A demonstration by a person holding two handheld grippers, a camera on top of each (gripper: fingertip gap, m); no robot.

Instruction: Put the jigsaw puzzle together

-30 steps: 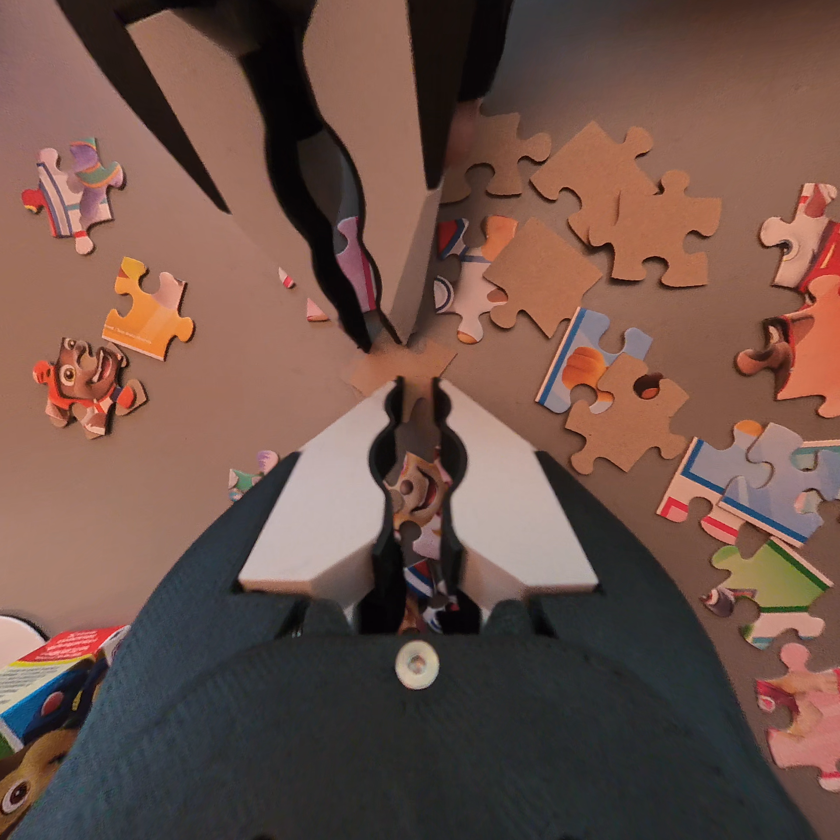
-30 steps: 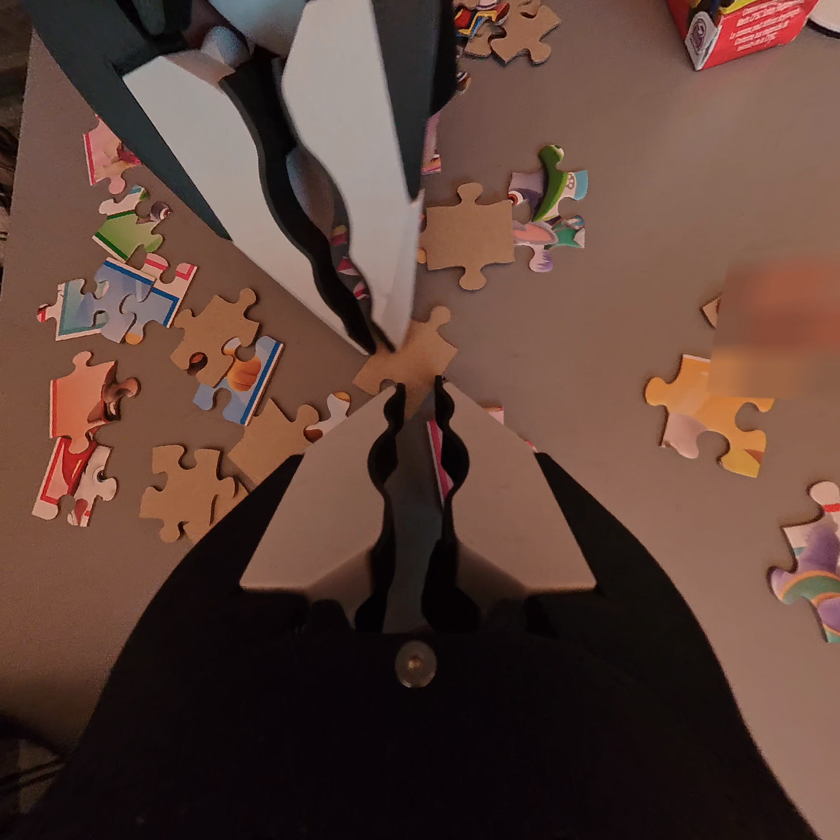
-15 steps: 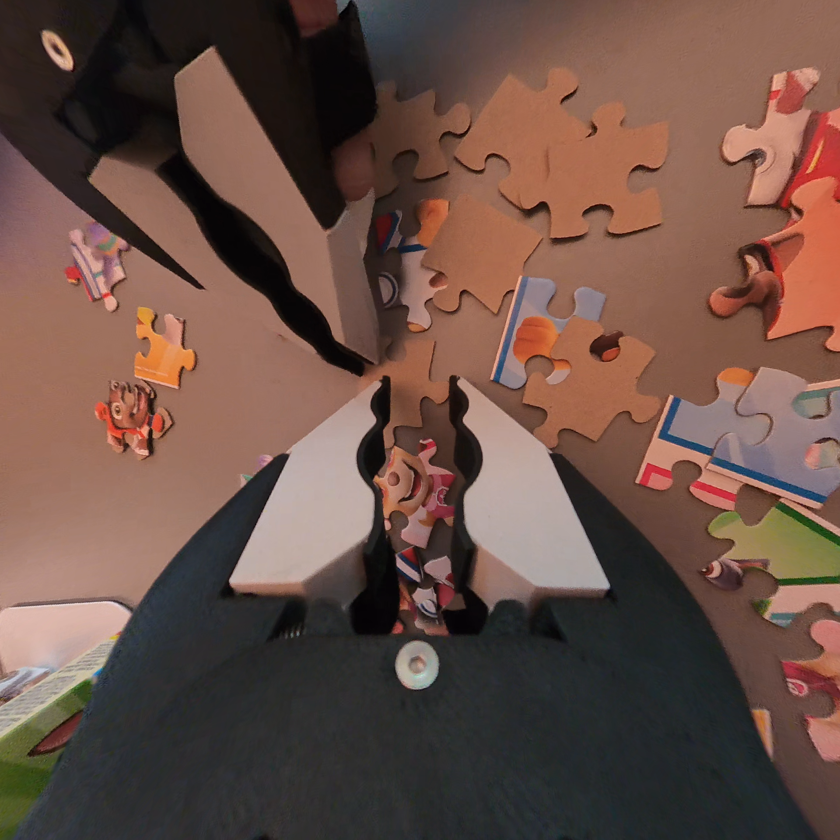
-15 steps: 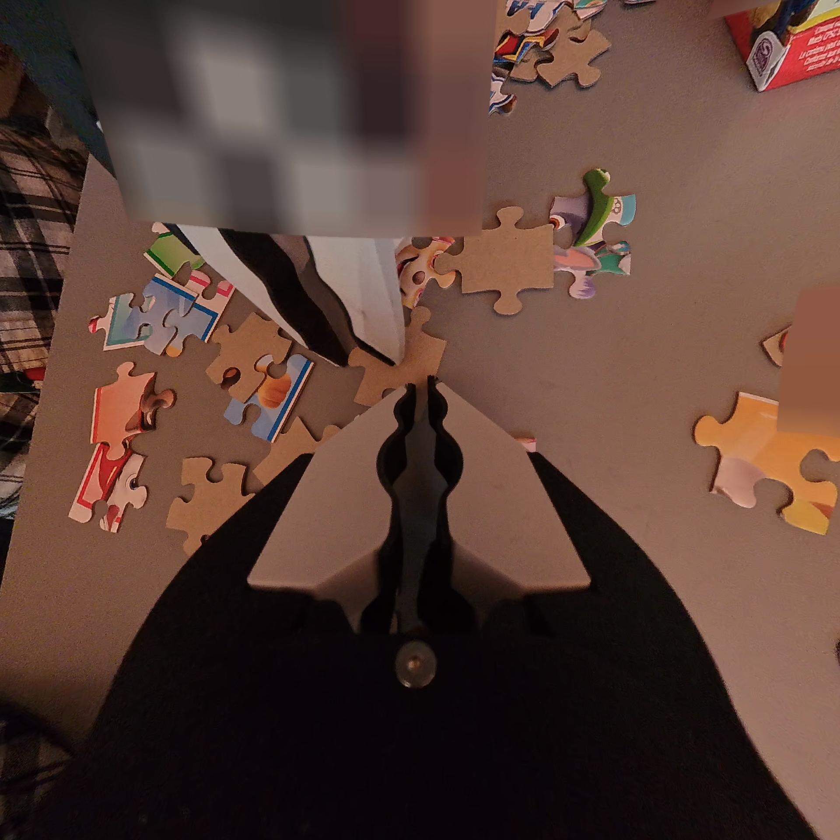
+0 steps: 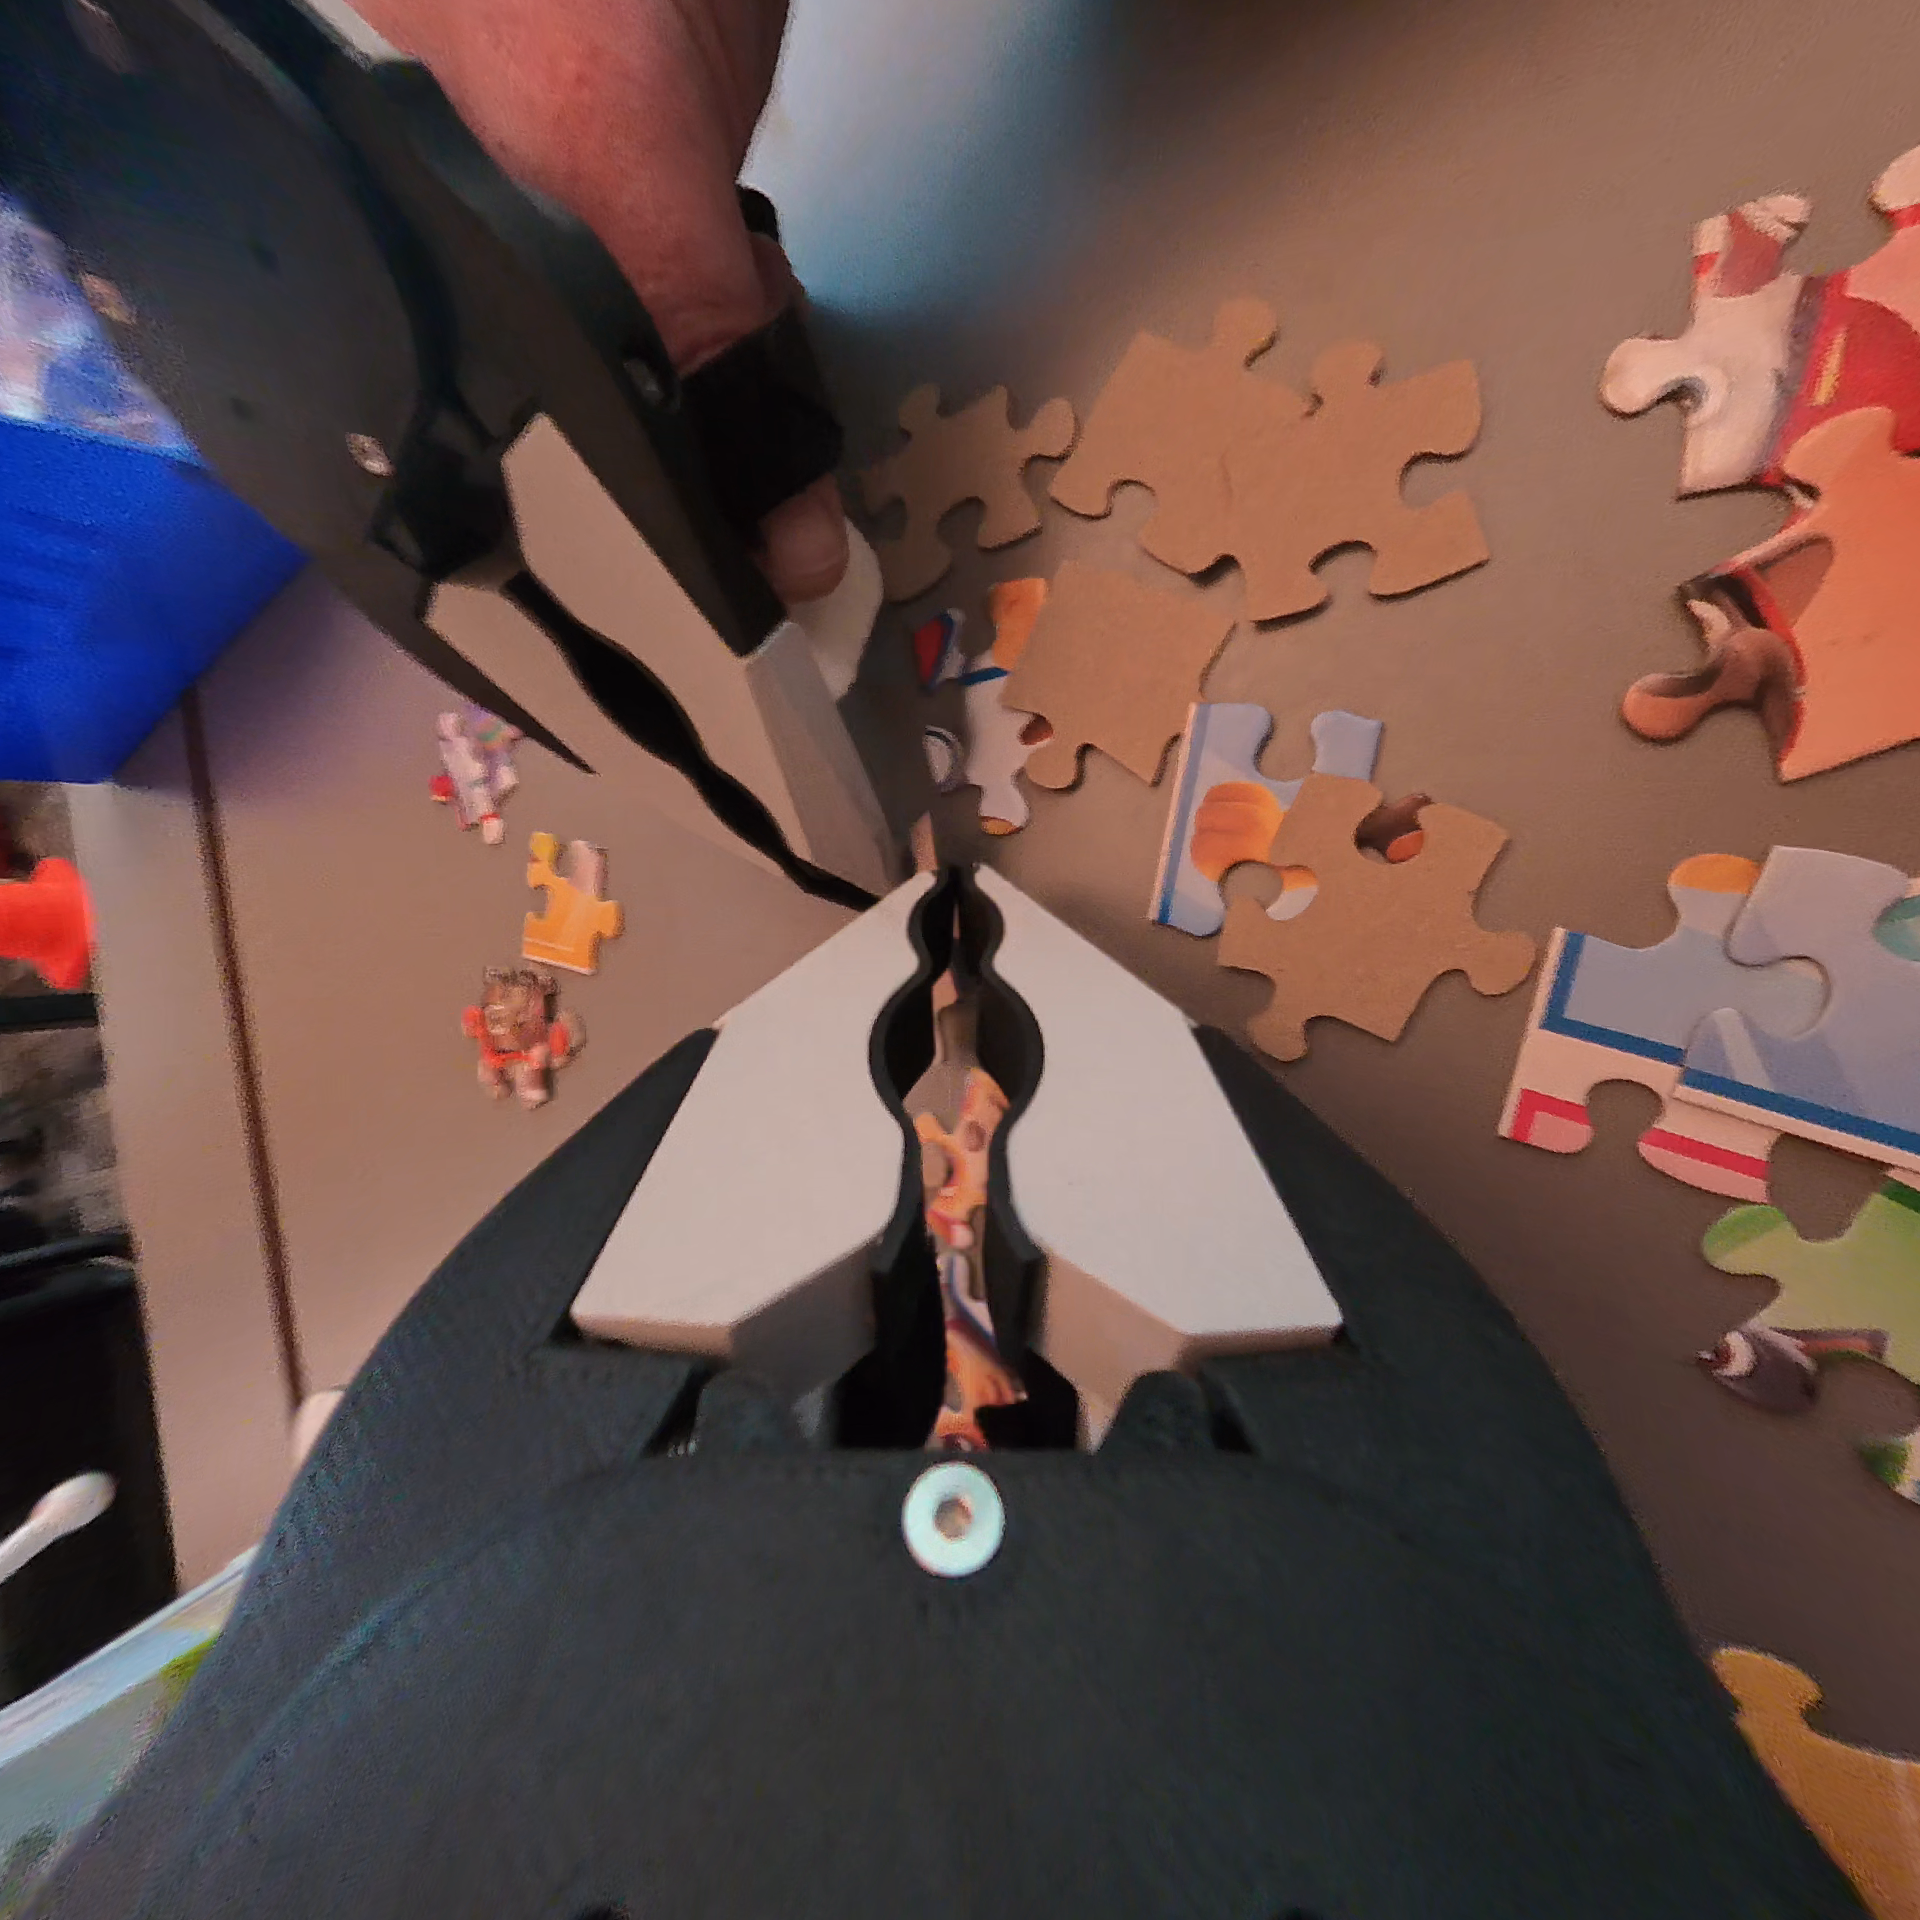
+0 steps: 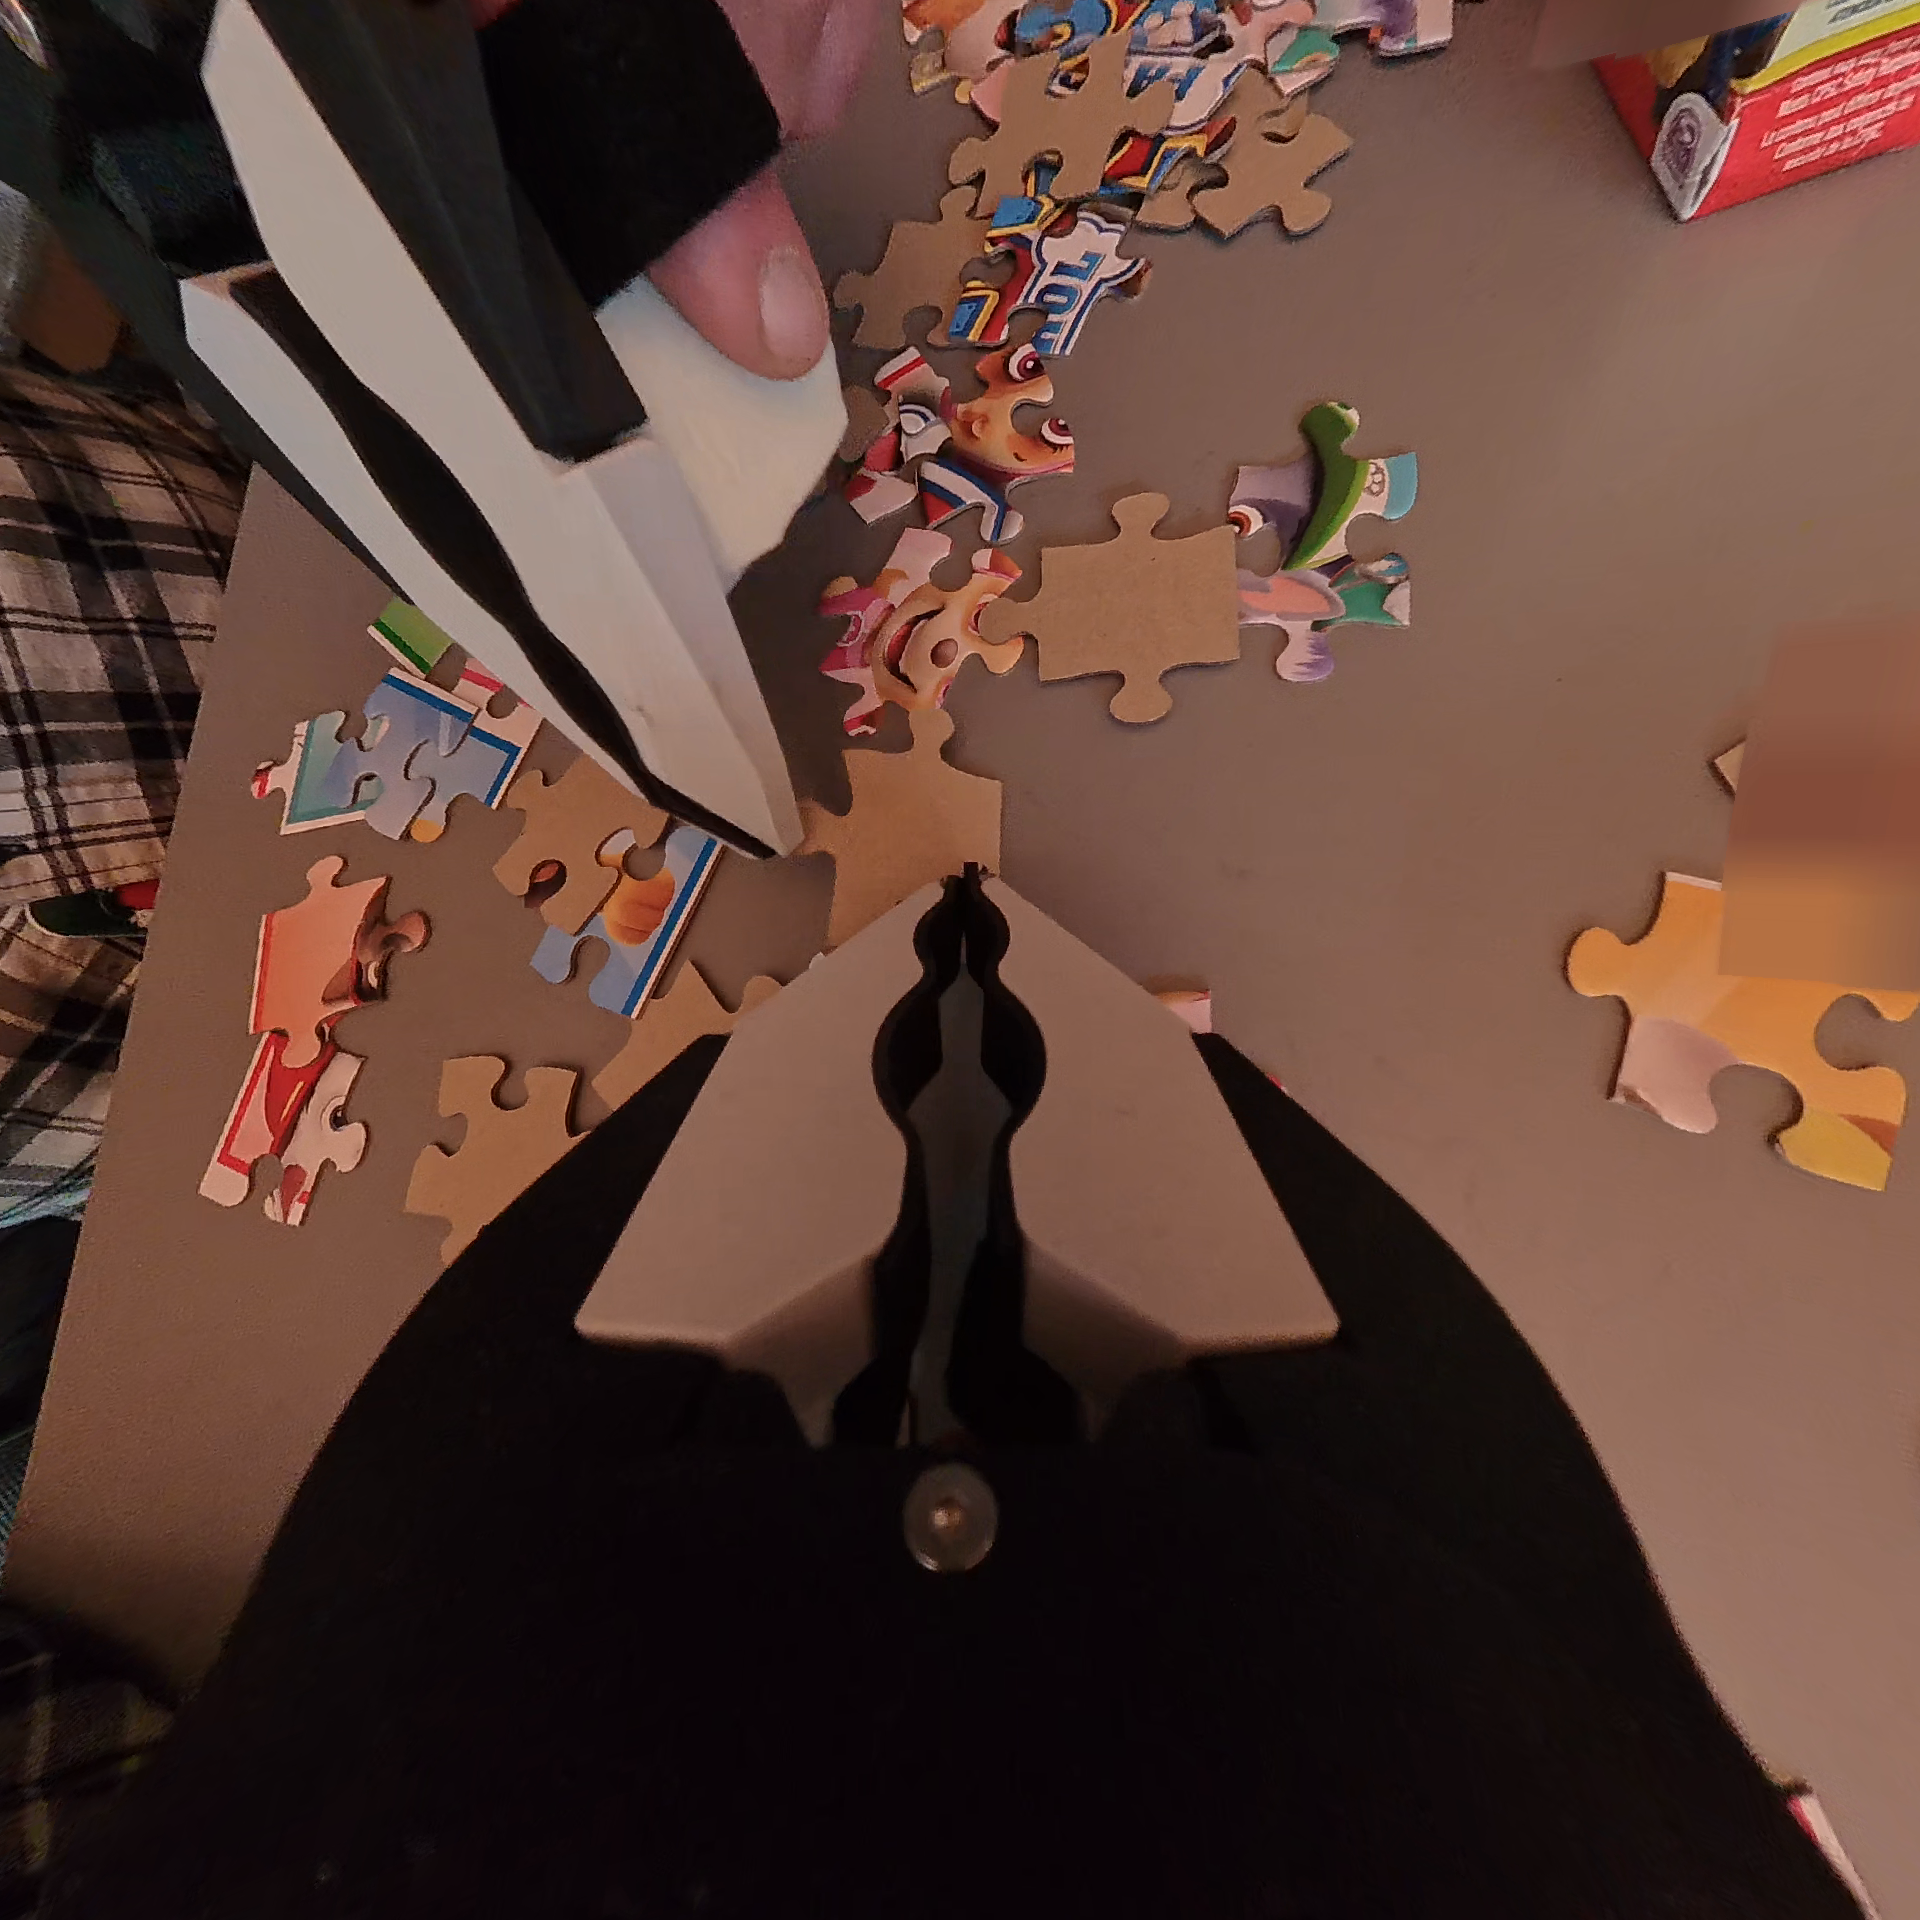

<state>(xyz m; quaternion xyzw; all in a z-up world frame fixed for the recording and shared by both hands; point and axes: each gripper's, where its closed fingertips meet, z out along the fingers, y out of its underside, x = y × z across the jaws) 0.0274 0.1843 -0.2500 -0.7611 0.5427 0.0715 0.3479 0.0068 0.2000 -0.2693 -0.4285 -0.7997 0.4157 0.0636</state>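
Observation:
A brown, face-down puzzle piece [image 6: 914, 821] shows its cardboard back in the right wrist view. In the left wrist view it is a thin edge-on strip [image 5: 921, 844] at my left gripper [image 5: 951, 883]. That gripper is shut on it. In the right wrist view the left gripper [image 6: 777, 844] bites the piece's left edge. My right gripper [image 6: 966, 883] is shut, its tips at the piece's near right corner, not pinching across it. It also shows in the left wrist view [image 5: 868, 894], tip to tip with the left one.
Brown face-down pieces [image 5: 1278, 488] and coloured ones [image 5: 1766, 997] lie right of the left gripper. A heap of pieces [image 6: 1101, 135] and a red box [image 6: 1787, 114] are at the far side. A yellow piece [image 6: 1745, 1029] lies right. The table edge [image 5: 239, 935] is at left. The grippers are tip to tip, or close to it.
The left jaws opened wider around the brown piece, then shut on it; it now stands edge-on instead of lying flat. The right jaws closed fully. Both grippers drew back and up.

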